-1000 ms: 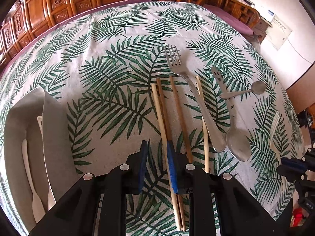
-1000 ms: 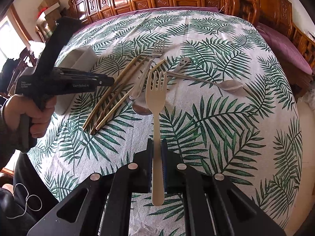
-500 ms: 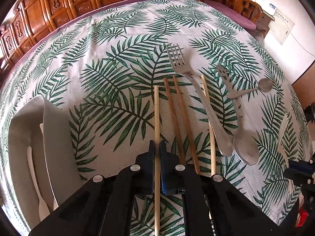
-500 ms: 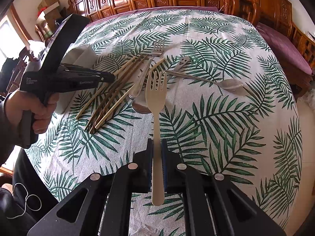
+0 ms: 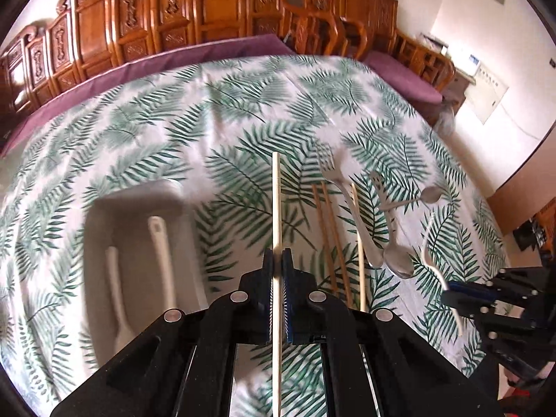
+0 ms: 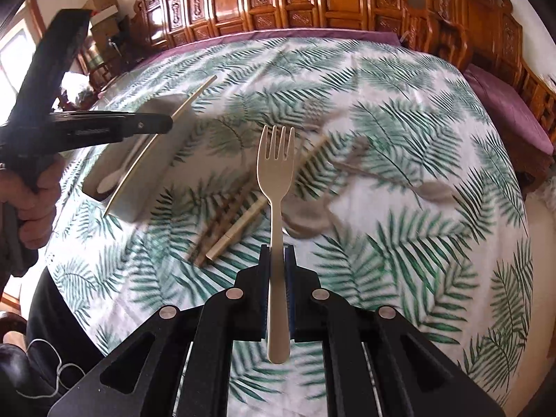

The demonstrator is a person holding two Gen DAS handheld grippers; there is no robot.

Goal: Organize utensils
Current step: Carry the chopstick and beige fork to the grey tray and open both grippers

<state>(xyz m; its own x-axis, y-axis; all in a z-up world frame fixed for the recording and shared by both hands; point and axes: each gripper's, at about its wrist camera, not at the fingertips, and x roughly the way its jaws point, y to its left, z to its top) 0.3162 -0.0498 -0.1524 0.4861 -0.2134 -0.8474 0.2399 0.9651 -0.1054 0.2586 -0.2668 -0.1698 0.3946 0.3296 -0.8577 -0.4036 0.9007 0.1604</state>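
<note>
My left gripper (image 5: 277,260) is shut on a pale chopstick (image 5: 276,208) and holds it in the air just right of the grey tray (image 5: 139,194). The tray holds two white utensils (image 5: 161,250). In the right wrist view the left gripper (image 6: 163,125) holds the chopstick (image 6: 163,132) over the tray (image 6: 163,160). My right gripper (image 6: 277,257) is shut on a beige fork (image 6: 276,187), tines up, above the table. Three more chopsticks (image 5: 333,239), a metal fork (image 5: 351,205) and spoons (image 5: 398,260) lie on the cloth.
The round table has a palm-leaf cloth (image 5: 208,121) with a purple edge. Carved wooden chairs (image 5: 208,17) ring the far side. My right gripper (image 5: 486,299) shows at the right edge of the left wrist view. A person's hand (image 6: 31,205) grips the left tool.
My left gripper closed on one chopstick, lifted it off the cloth and swung left toward the tray. My right gripper rose with the beige fork still held.
</note>
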